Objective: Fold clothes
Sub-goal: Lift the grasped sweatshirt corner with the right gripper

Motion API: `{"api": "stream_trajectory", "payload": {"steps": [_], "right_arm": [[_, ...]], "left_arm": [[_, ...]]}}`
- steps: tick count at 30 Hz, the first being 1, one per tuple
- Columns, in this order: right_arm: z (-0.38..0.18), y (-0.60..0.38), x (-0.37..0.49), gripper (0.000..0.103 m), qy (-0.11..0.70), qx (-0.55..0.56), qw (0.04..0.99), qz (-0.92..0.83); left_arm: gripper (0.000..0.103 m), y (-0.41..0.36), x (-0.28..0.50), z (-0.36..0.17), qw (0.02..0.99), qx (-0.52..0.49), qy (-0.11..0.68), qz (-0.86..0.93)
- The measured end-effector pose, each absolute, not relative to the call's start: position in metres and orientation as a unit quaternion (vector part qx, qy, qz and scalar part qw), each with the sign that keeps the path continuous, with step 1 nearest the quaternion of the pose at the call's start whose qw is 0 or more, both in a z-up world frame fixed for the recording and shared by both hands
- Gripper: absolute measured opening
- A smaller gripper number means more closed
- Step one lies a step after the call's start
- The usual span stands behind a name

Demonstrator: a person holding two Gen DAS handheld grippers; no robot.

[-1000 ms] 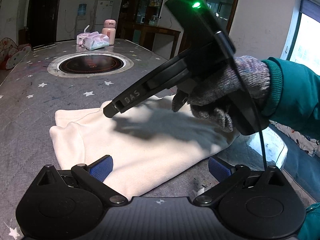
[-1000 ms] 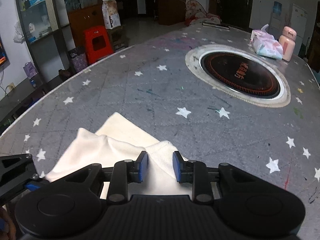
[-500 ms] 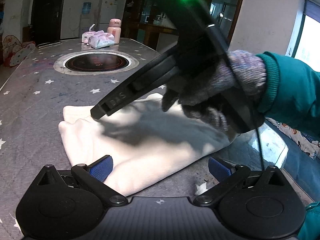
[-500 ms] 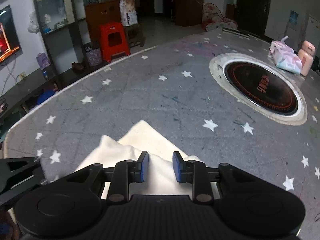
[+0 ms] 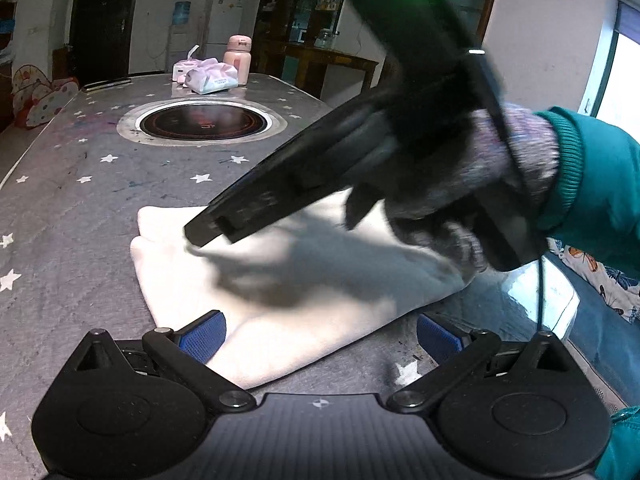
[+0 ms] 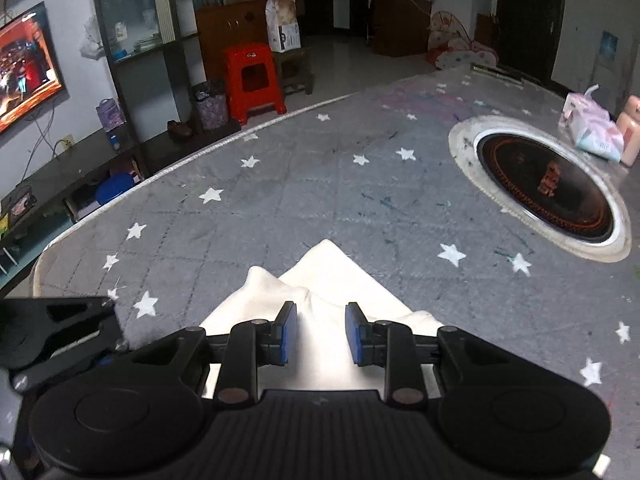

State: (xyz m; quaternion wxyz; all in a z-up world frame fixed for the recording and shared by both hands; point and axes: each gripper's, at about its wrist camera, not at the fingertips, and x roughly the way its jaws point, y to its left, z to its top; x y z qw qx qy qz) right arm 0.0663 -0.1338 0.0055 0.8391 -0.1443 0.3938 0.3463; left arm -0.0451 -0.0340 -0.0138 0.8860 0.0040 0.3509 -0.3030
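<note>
Cream garment folded on starred table, near corner hidden behind left gripper, spread wide. Right gripper parted over cloth, gripping nothing; tips blurred in left view.

Folded cream garment between spread fingers

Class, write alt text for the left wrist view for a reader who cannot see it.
A folded cream garment lies on a grey star-patterned table, with the left gripper, jaws open wide, at its near edge. The right gripper, held in a gloved hand, reaches over the cloth from the right.
</note>
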Motion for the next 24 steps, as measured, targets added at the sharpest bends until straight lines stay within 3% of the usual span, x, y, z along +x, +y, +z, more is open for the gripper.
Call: {"api": "stream_trajectory", "payload": {"steps": [24], "right_arm": [[0.007, -0.164, 0.012, 0.027, 0.379, -0.135, 0.846, 0.349]], "left_arm": [[0.103, 0.048, -0.008, 0.007, 0.934, -0.023, 0.329, -0.139]]}}
